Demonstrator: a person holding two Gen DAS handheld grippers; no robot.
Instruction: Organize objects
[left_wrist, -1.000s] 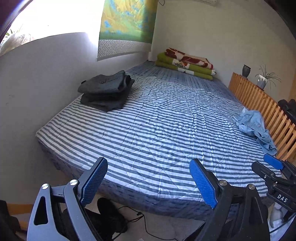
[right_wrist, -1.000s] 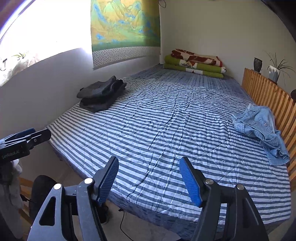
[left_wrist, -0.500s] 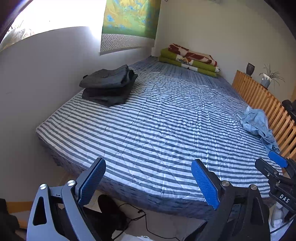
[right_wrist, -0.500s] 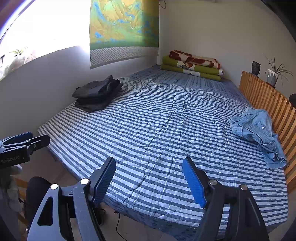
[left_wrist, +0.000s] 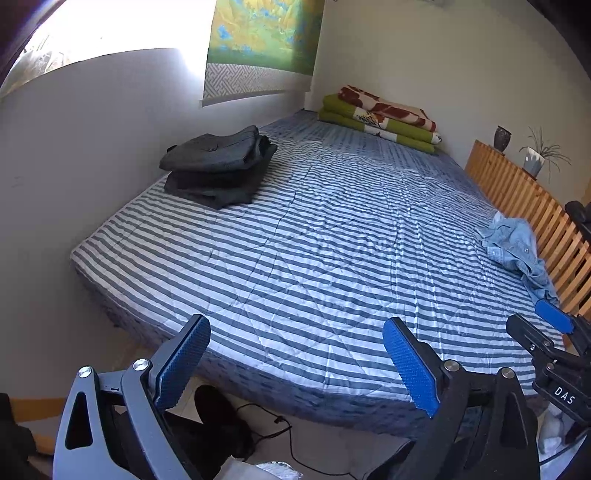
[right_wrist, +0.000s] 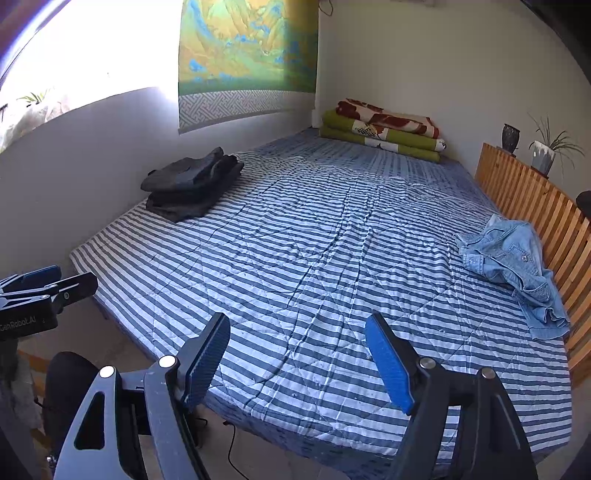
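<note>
Two hand-held grippers hover at the near edge of a wide bed covered in a blue-and-white striped quilt (right_wrist: 314, 258), both released and carrying nothing. The left gripper (left_wrist: 295, 365) and the right gripper (right_wrist: 295, 365) each show blue ribbed pads spread wide apart, with only quilt visible between them.

The likely target, a crumpled light-blue denim jacket (right_wrist: 517, 273), lies at the right edge of the bed, against the slatted wooden rail (right_wrist: 535, 199) and well apart from both tools. A neat stack of folded dark grey garments (right_wrist: 192, 184) sits far left by the wall, and folded green and red-patterned blankets (right_wrist: 384, 129) rest at the far end.

The jacket looks soft and limp but fairly weighty for cloth; it should drape and slide when lifted, so a pinch on a thick seam, the collar or a shoulder would probably hold better than loose fabric. Metal buttons are visible on it.

Readable lettering: "GenRobot.AI" on the left tool's body in the right wrist view, and "DAS" on the right tool's body in the left wrist view.
</note>
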